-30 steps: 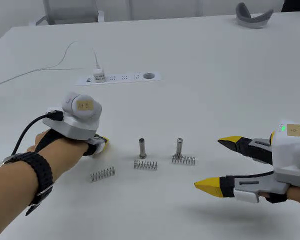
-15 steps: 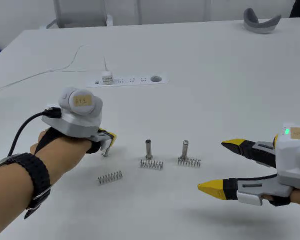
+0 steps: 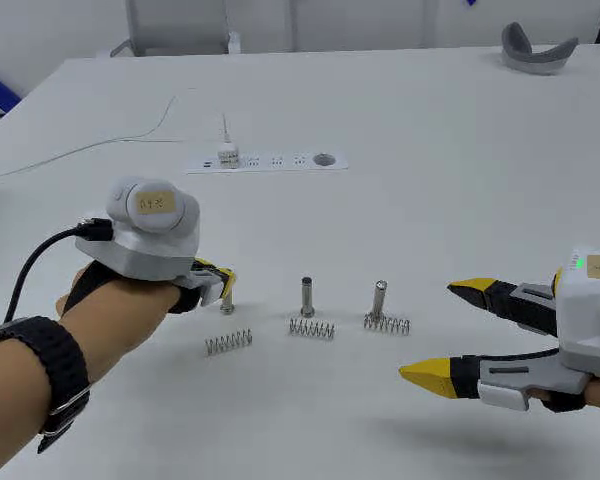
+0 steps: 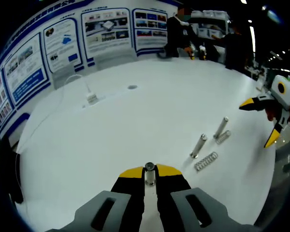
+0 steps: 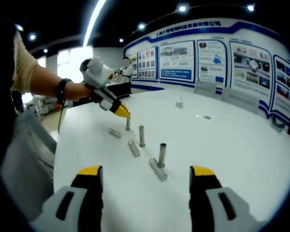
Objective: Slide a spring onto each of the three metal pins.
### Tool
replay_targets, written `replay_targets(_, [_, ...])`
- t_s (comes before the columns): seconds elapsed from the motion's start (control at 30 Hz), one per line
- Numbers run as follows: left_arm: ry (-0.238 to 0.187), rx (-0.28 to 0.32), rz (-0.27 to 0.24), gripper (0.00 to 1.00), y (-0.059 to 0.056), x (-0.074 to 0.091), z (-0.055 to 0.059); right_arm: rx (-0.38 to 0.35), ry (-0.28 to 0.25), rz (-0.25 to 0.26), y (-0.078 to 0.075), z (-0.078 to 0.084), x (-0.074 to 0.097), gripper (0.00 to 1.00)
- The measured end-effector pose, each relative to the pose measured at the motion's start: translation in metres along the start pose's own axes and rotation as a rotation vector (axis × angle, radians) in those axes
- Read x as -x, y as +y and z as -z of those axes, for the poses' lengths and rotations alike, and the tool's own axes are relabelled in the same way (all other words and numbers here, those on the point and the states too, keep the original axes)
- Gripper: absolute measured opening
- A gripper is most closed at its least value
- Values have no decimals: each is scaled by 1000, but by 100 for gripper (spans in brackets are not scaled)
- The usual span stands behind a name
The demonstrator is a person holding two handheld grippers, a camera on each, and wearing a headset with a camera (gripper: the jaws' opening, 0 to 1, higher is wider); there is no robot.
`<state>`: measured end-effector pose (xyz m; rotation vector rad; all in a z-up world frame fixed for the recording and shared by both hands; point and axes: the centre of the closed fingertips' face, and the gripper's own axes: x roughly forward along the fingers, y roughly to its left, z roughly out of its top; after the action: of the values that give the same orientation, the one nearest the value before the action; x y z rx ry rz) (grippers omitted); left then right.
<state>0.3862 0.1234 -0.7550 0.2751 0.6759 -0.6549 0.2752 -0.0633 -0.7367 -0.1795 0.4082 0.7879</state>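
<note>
Three short metal pins stand in a row on the white table (image 3: 430, 170). My left gripper (image 3: 218, 283) is shut on the left pin (image 3: 227, 305), whose top shows between the yellow tips (image 4: 149, 174). The middle pin (image 3: 307, 297) and right pin (image 3: 379, 299) stand free. A spring lies in front of each: left spring (image 3: 229, 343), middle spring (image 3: 311, 329), right spring (image 3: 387, 324). My right gripper (image 3: 445, 330) hovers open to the right of the row, with nothing between its fingers (image 5: 89, 171). The right gripper view looks along the row, from the right pin (image 5: 161, 154) toward the left gripper (image 5: 118, 110).
A white power strip (image 3: 270, 161) with a plug and a cable lies further back. A grey curved object (image 3: 538, 50) rests at the far right corner. A chair (image 3: 175, 25) stands behind the table's far edge.
The head camera has shifted, moving the whole picture. The left gripper stays at the left pin, which now shows below its tips. The right gripper stays open in much the same place.
</note>
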Motion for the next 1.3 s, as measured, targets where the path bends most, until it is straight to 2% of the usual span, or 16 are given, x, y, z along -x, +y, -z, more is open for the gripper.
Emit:
replay_targets(0.2, [1,36,14,7,-2,2,3,4,1,-3,1,-1,-1,74])
replay_targets(0.87, [41,40,47,7,-13,8,7,4,3,-7,2,-1,-2,74])
replay_targets(1.3, [23,-14,51,8,-18,8,5,1,5,-6,2,-1,-1,74])
